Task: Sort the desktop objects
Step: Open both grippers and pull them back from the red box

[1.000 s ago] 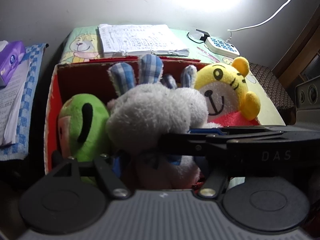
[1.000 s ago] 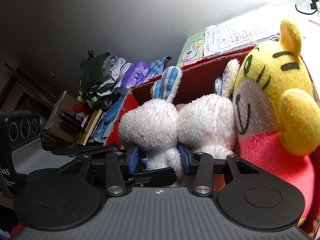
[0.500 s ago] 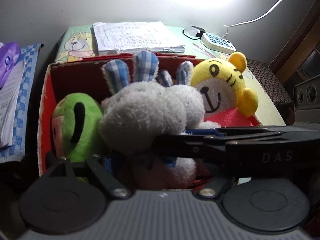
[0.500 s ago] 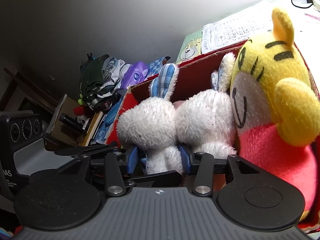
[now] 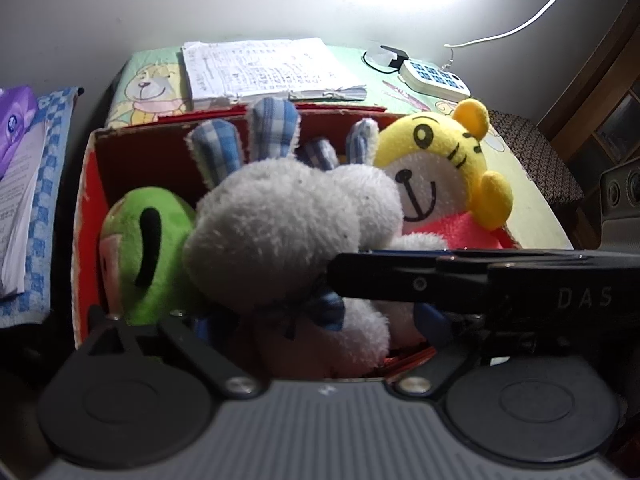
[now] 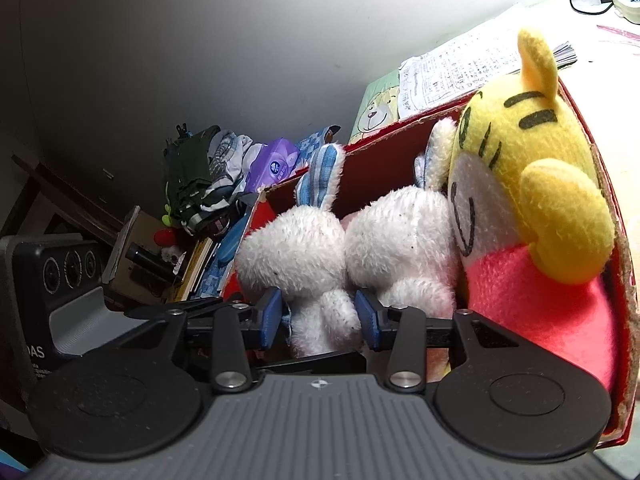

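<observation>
- Because the left gripper jaws are opening around the white rabbit plush, it may topple within the red box.
- The right gripper pinches the rabbit's leg; tugging could drag it out.
- The rabbit is fluffy, with blue-check ears, wedged between the green plush and the yellow tiger plush.

The soft fluffy bunny toy is white, and its long ears have blue and white checks. The round plush frog toy is bright green with a black stripe. The plush tiger toy is yellow with black stripes, a white face and a pink-red shirt. The cardboard box is red. The cloth has blue and white checks. The tissue pack is purple.
</observation>
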